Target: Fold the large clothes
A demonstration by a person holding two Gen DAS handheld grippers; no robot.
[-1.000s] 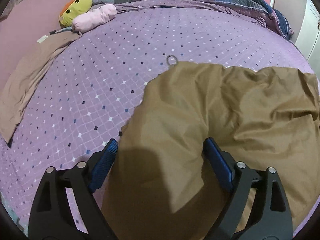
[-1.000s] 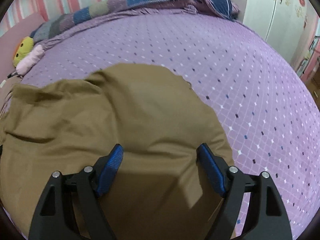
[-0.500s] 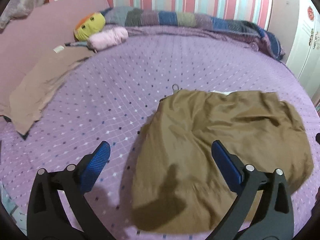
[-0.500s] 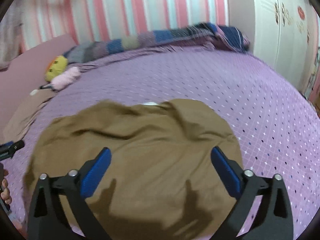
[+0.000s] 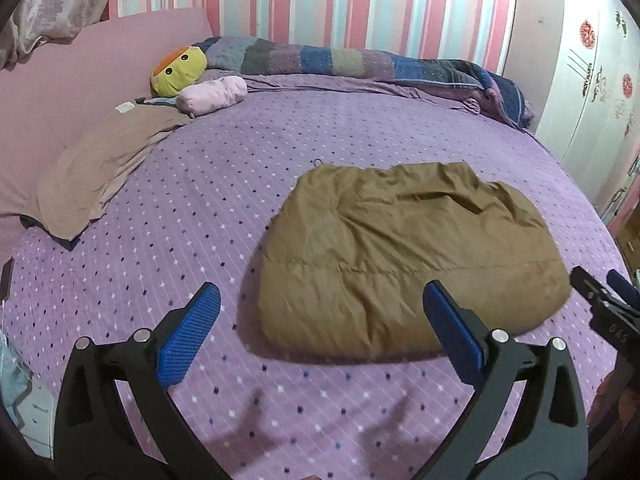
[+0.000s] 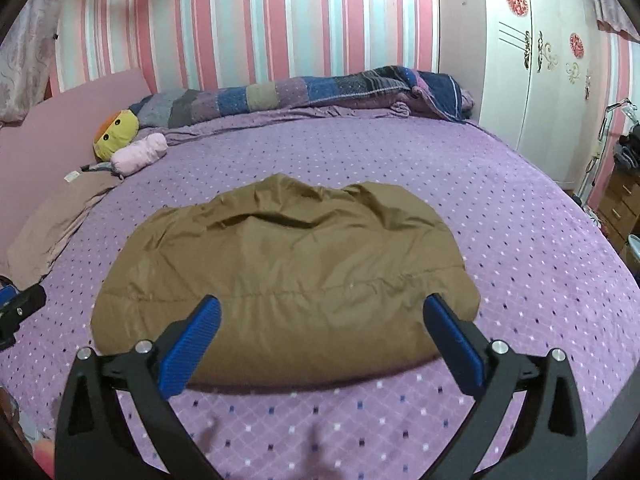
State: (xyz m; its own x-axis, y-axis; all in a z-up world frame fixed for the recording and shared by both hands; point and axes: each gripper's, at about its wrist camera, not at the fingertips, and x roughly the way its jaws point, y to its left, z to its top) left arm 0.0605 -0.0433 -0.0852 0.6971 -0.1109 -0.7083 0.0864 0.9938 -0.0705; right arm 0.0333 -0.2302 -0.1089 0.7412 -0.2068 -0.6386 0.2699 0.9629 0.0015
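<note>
Holding both grippers, left gripper (image 5: 318,330) and right gripper (image 6: 322,334), spread and empty, we list the brown jacket (image 6: 280,276) ahead, lying crosswise on the bed (image 6: 520,240), right nearer.

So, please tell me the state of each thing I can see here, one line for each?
Brown padded jacket: folded into a bundle, lying on the bed, not held.
Left gripper: open, holding nothing.
Right gripper: open, holding nothing.
Patchwork quilt: bunched along the far edge.
Wardrobe doors: closed.
Tan garment: lying loose, unfolded.

Folded brown jacket (image 6: 280,276) on purple bedspread (image 6: 520,240), right gripper (image 6: 320,340) spread wide (nothing between), above near edge.
</note>
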